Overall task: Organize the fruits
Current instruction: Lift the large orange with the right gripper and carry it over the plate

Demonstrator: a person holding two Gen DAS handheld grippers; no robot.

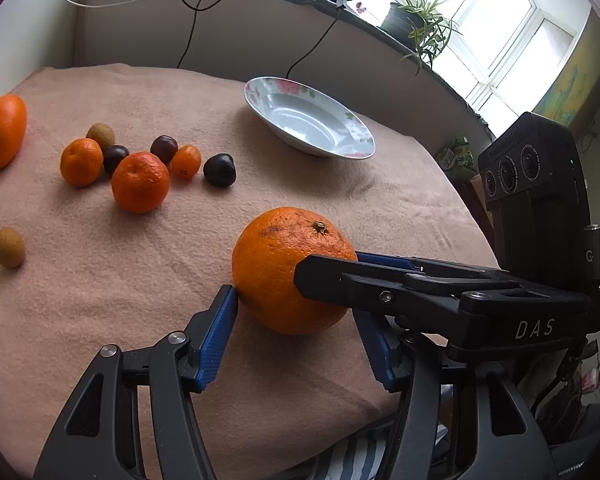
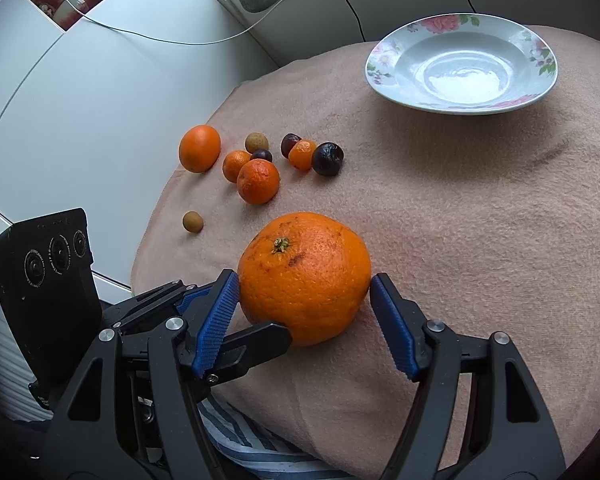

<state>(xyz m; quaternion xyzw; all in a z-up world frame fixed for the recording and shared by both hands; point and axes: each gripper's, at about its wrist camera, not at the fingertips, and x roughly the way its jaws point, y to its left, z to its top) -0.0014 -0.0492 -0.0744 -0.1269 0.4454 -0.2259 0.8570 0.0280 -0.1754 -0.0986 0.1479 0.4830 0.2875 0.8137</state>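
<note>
Large orange point(image 2: 304, 278) resting on blanket-covered surface point(image 2: 480, 248), being flanked by both half-open hand-held grippers, left point(image 1: 300, 320) and right point(image 2: 304, 320), pads touching peel; firm grip unclear.

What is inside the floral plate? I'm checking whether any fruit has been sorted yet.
Nothing: the floral plate shows only its bare glossy white well in both views. All the fruit lies on the pink blanket. What is under the plate is hidden.

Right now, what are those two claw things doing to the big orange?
A person holds a gripper in each hand. Both, the left gripper and the right gripper, sit around the big orange on the pink cloth. The flowered plate is empty, and the smaller fruits wait in a bunch.
</note>
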